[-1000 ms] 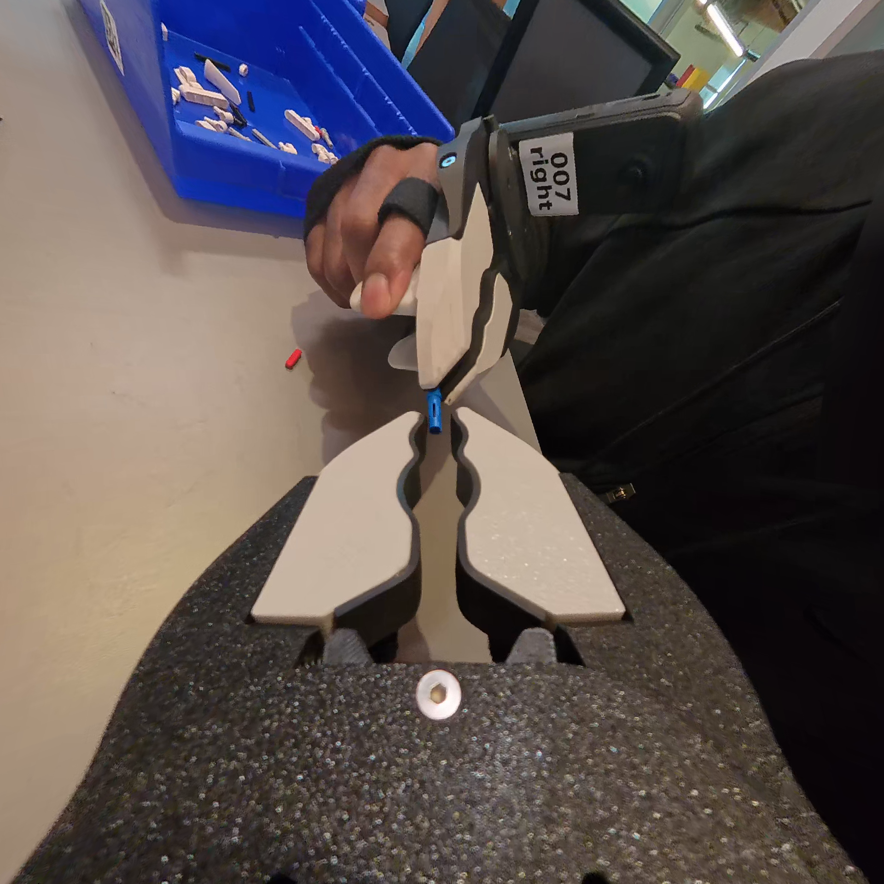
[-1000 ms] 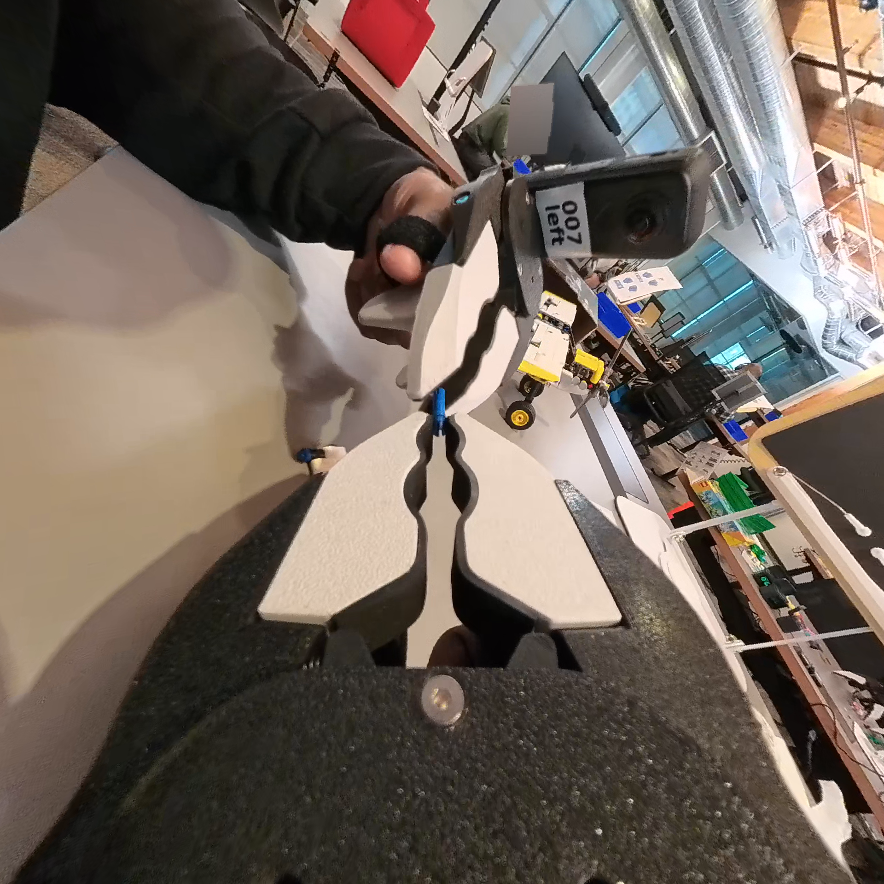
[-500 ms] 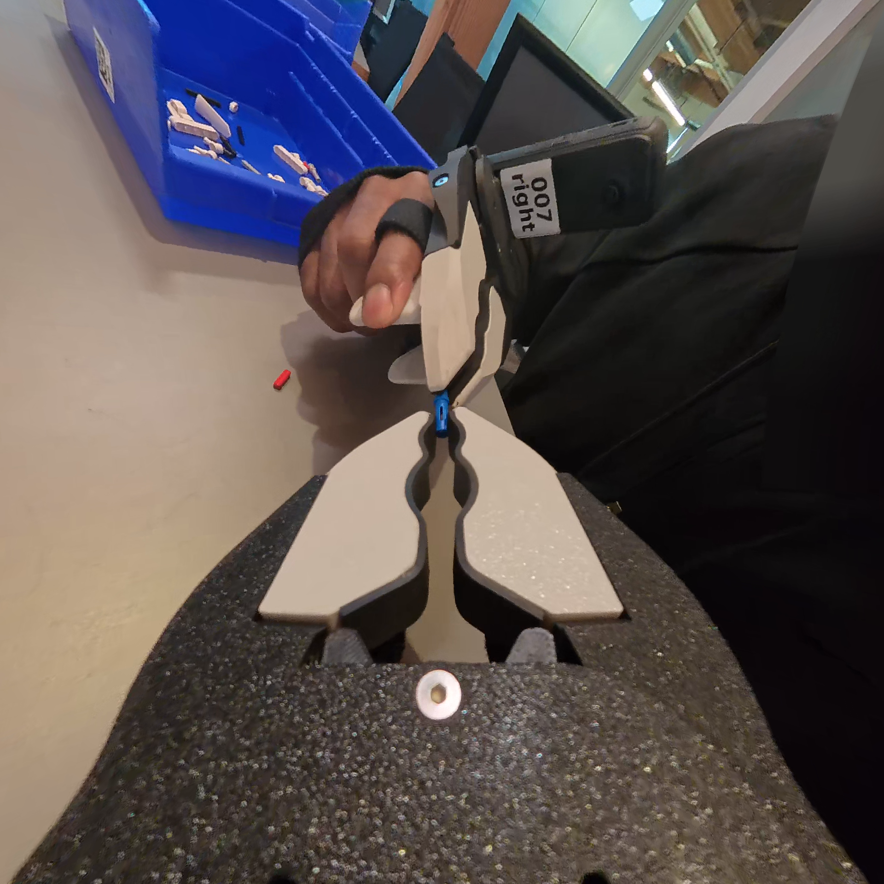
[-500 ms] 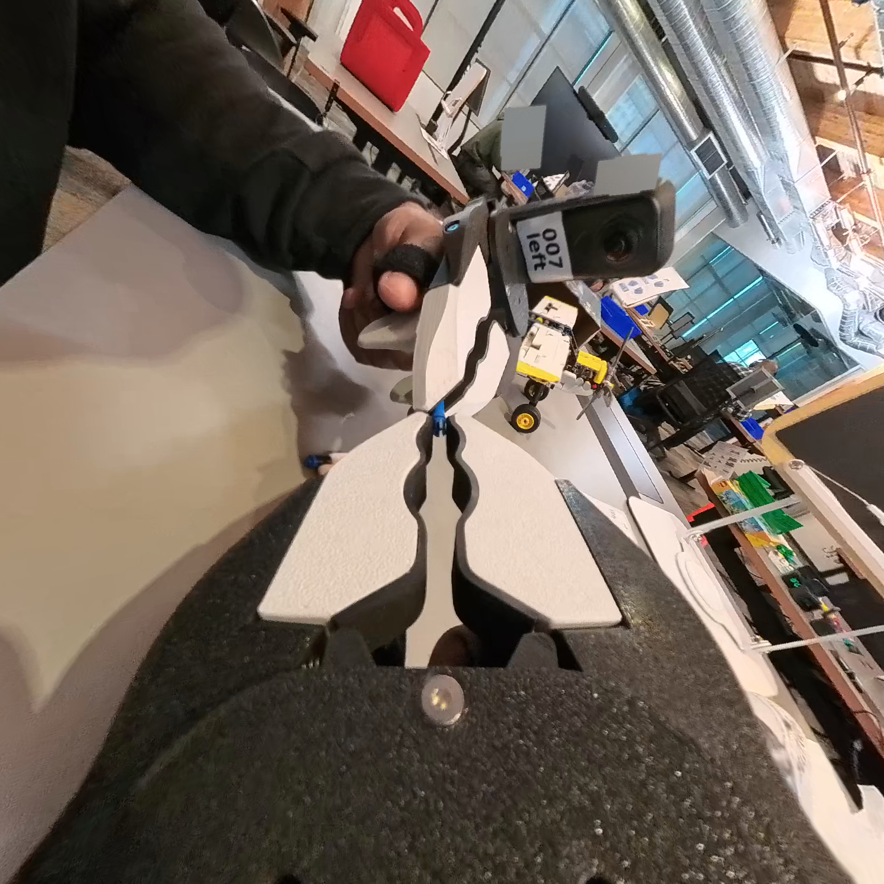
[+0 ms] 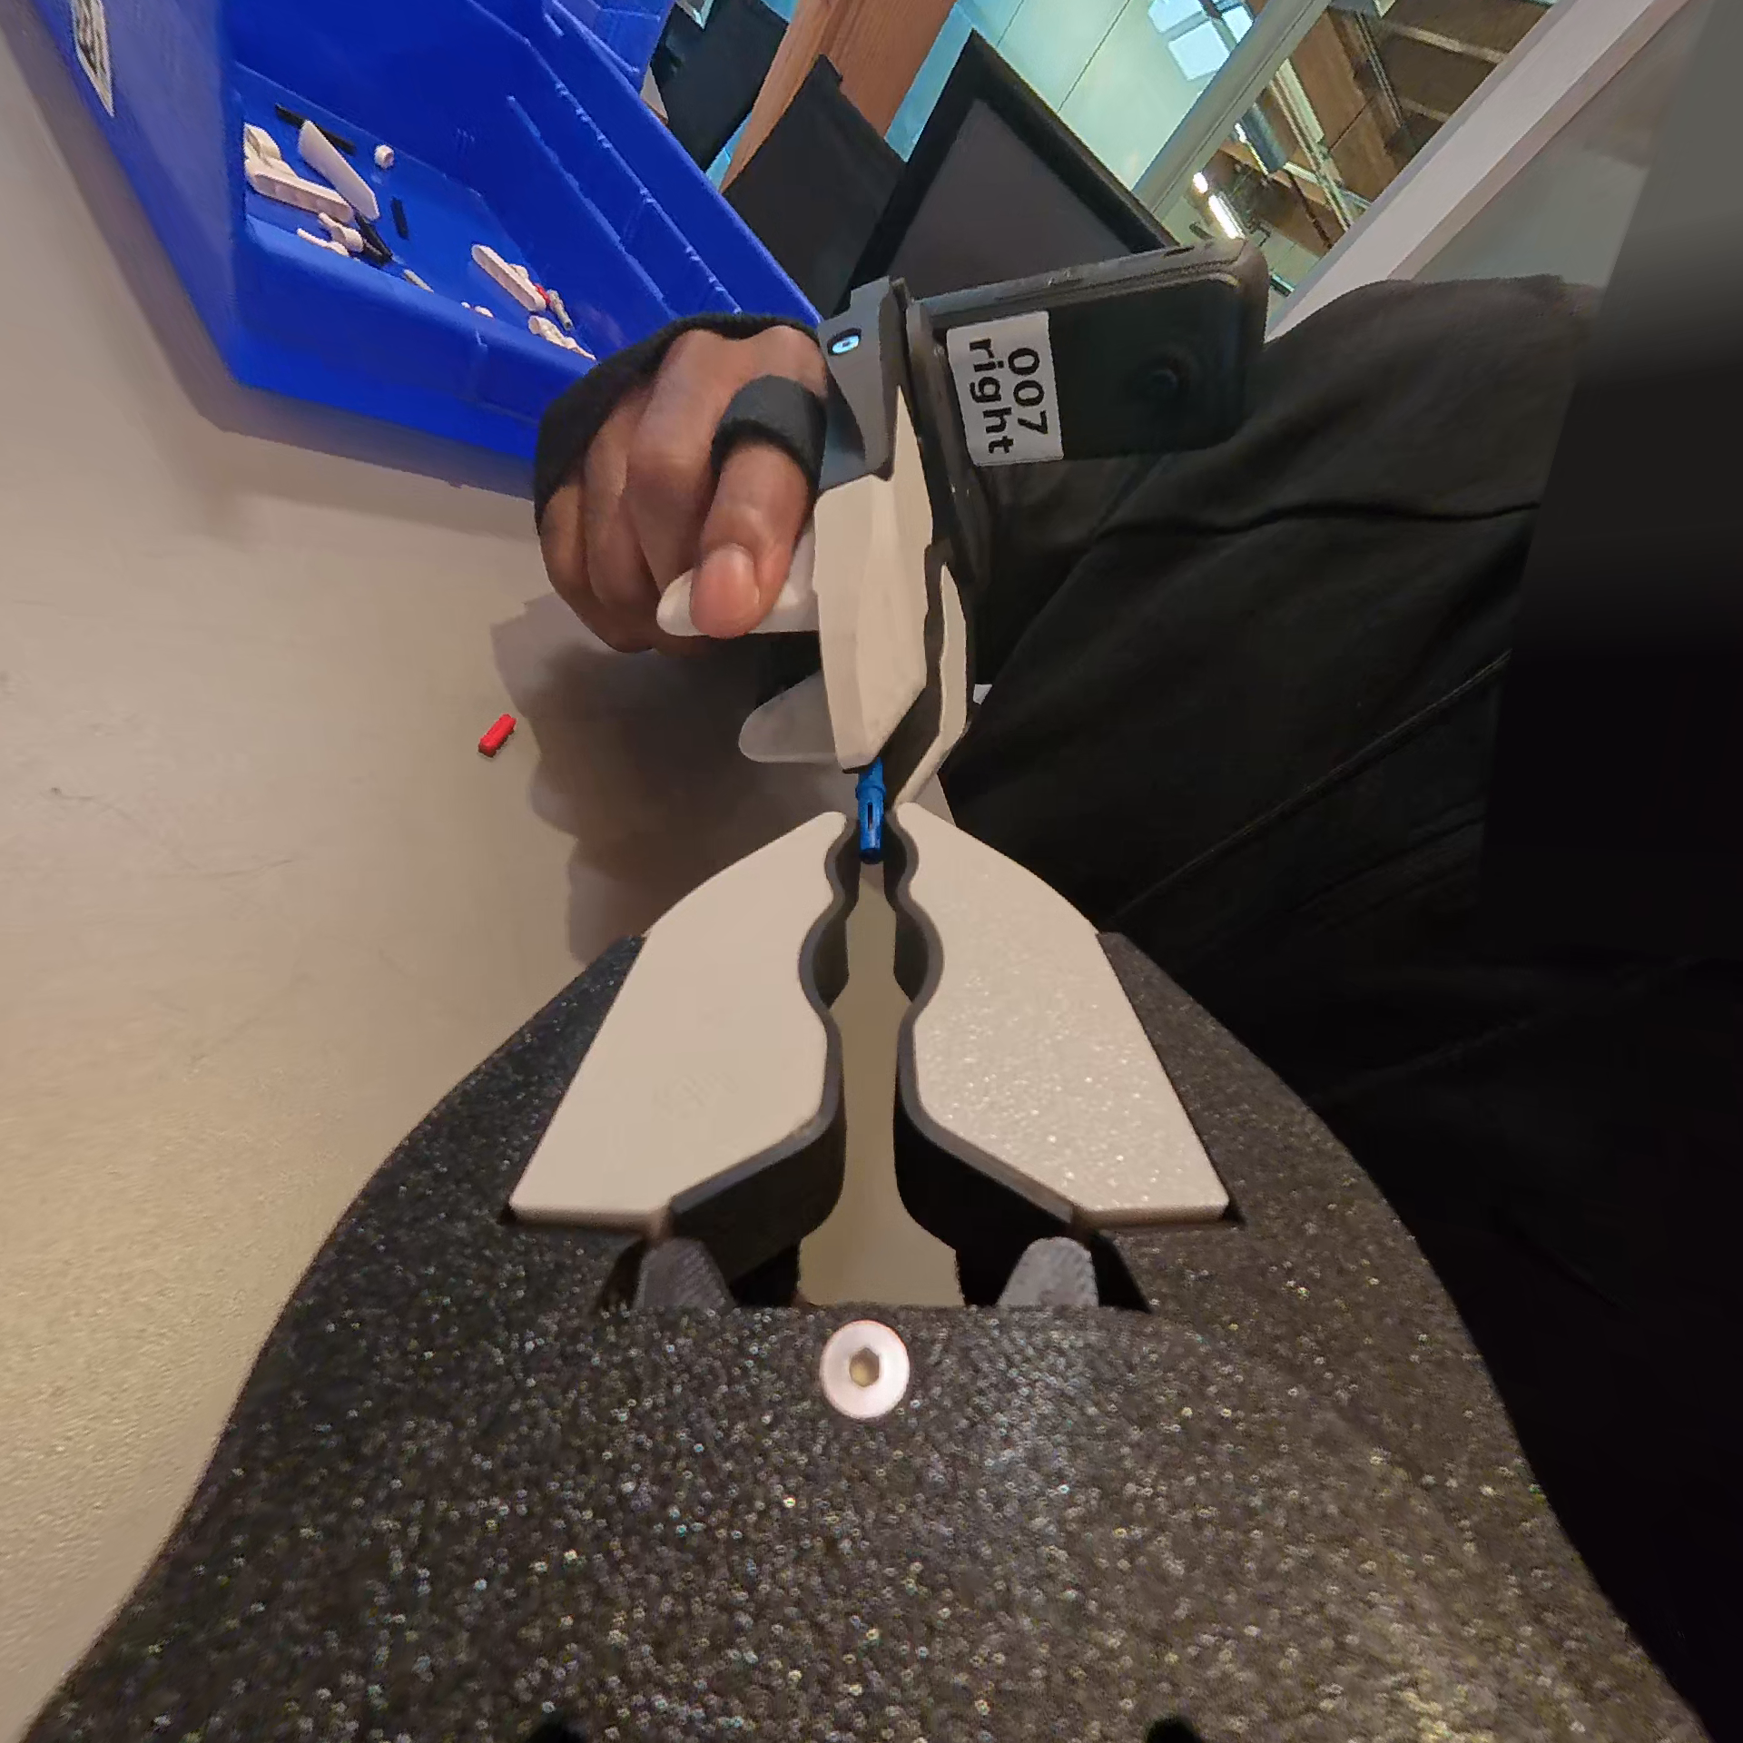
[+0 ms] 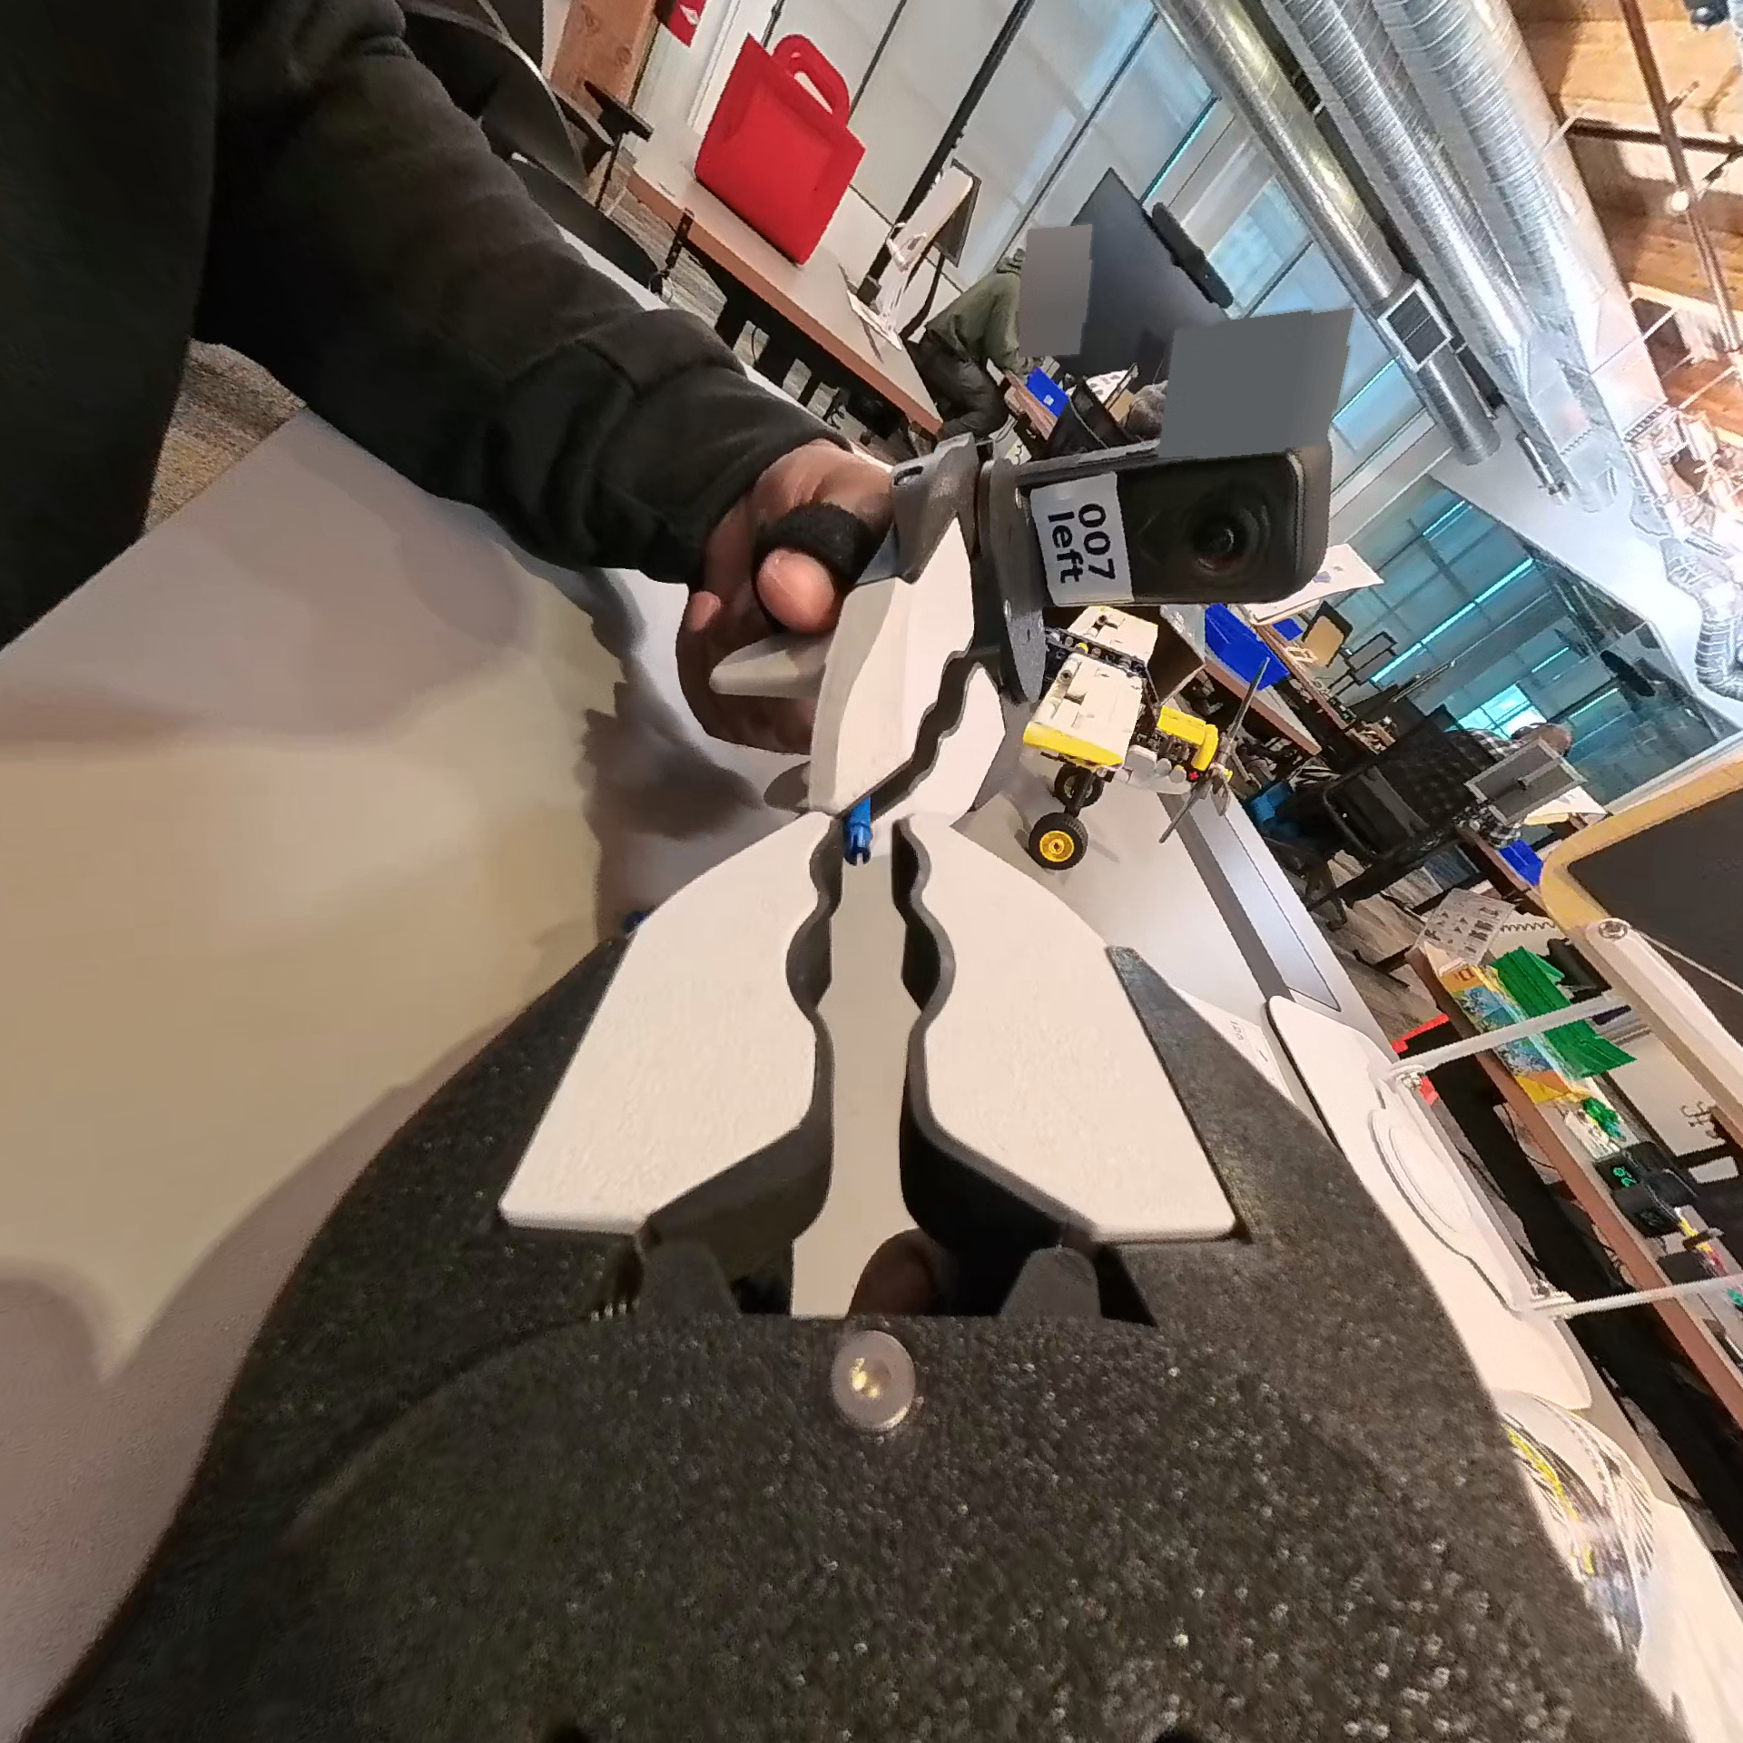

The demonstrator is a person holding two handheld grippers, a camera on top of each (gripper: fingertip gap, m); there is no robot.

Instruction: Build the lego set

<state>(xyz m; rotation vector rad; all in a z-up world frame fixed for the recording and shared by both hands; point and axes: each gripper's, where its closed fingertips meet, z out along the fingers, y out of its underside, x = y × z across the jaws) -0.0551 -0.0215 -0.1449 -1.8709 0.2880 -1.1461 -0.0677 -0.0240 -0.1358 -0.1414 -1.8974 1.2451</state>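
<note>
The left gripper (image 5: 872,835) pinches a small blue connector pin (image 5: 870,813) at its very fingertips, both pads pressed against the pin's lower end. The pin is up in the air above the pale tabletop (image 5: 236,849), standing roughly along the line of the left fingers. Its other end reaches into the tips of the right gripper (image 6: 863,839), which meets the left one tip to tip from the opposite side. In the right wrist view the right gripper's 2 fingers stand parted: the pin (image 6: 856,835) lies close against the left-hand finger (image 6: 755,943), and a clear gap separates it from the other finger, so this gripper does not clamp it. A hand (image 5: 660,509) with a black strap over 1 finger holds the right gripper; a hand (image 6: 773,604) in a dark sleeve holds the left one.

On the tabletop, a small red pin (image 5: 496,735) lies well apart to the left of the grippers. Farther back sits a blue parts bin (image 5: 396,217) with white and black pieces in it. In the right wrist view, a white and yellow brick-built plane (image 6: 1113,717) with a yellow-hubbed wheel stands on the table beyond the grippers, and a small blue piece (image 6: 634,915) shows at the edge of the right gripper's body.
</note>
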